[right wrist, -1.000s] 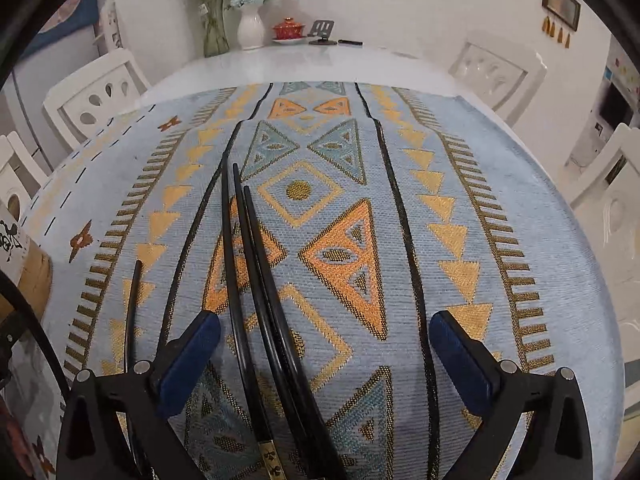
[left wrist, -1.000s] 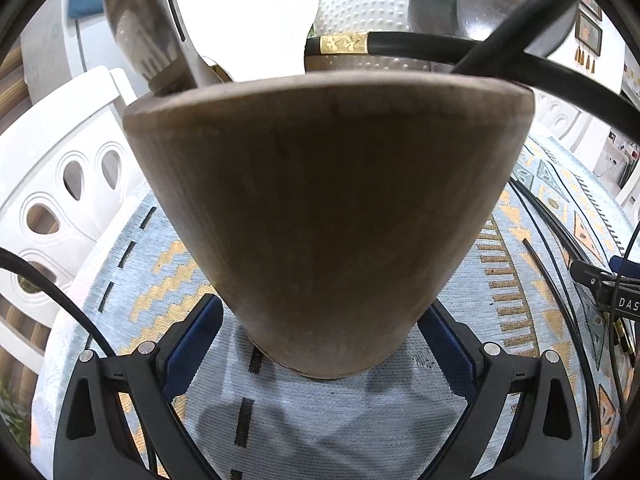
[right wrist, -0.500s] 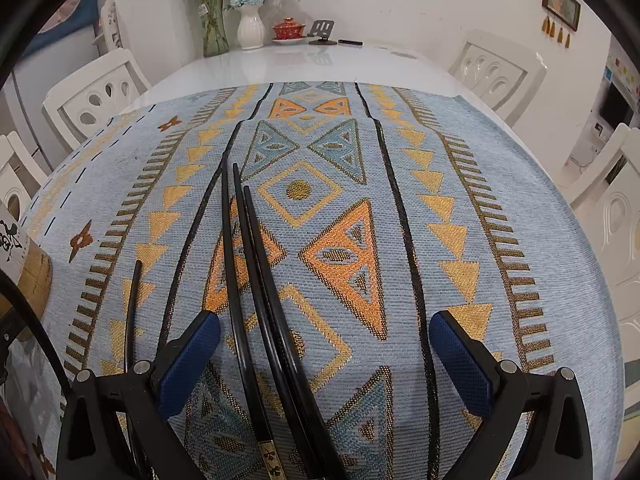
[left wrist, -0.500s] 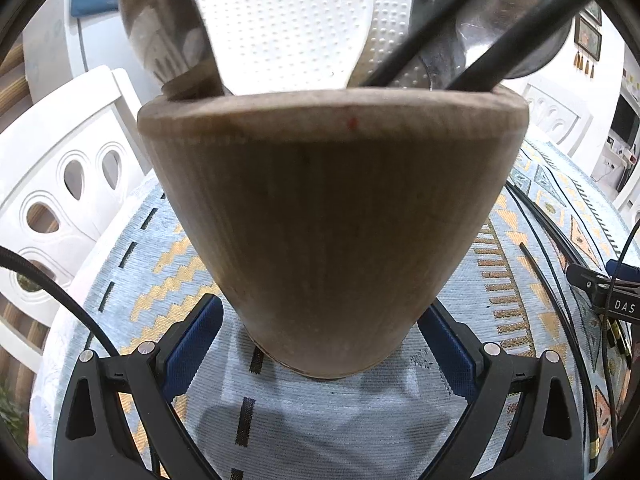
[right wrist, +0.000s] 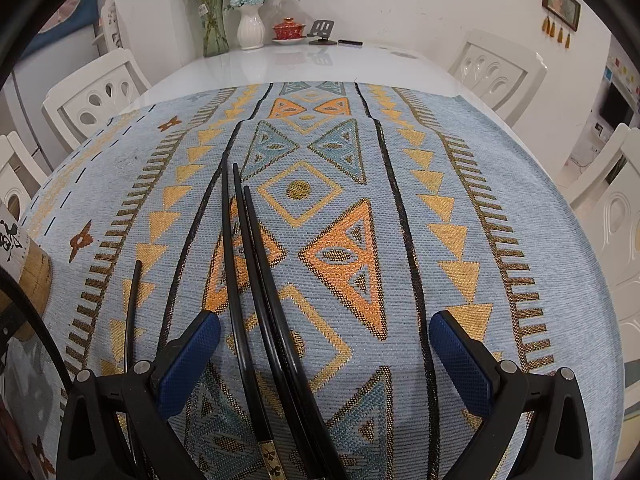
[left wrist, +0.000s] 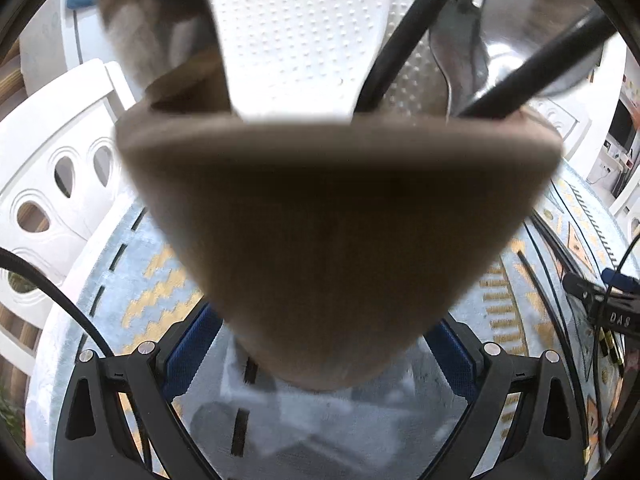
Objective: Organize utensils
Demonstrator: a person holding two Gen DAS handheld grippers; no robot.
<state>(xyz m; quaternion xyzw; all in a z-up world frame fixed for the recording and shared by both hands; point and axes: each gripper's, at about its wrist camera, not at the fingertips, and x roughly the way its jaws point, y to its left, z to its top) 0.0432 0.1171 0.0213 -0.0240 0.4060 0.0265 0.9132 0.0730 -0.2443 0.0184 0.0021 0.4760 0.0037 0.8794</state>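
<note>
My left gripper (left wrist: 320,354): clenched on the wooden holder (left wrist: 336,232) low on its tapering body; one blue pad at each side of it; the holder fills most of my left view and shows blurred
Wooden holder: upright between my left fingers; its base just above or on the patterned cloth (left wrist: 132,288), I cannot tell which; it sits near the cloth's left edge
In the holder: a white dimpled paddle (left wrist: 296,40) at the rim's middle; a wooden spoon (left wrist: 152,28) to the left of it; two black chopsticks (left wrist: 404,36) leaning across to the right; a metal spoon (left wrist: 532,12) behind those
My right gripper (right wrist: 325,354): released, jaws wide apart and holding nothing; it hangs over the cloth (right wrist: 472,200)
Loose chopsticks (right wrist: 248,264): three black ones lying close together on the cloth, running from between my right fingers toward the far edge; a fourth, shorter-looking one (right wrist: 130,312) lies apart, to the left of my left finger
Far end of the table (right wrist: 320,64): bare white top; a vase of flowers (right wrist: 250,24) and a red lidded cup (right wrist: 289,29) by the wall
White chairs (right wrist: 96,96): along both long sides of the table
</note>
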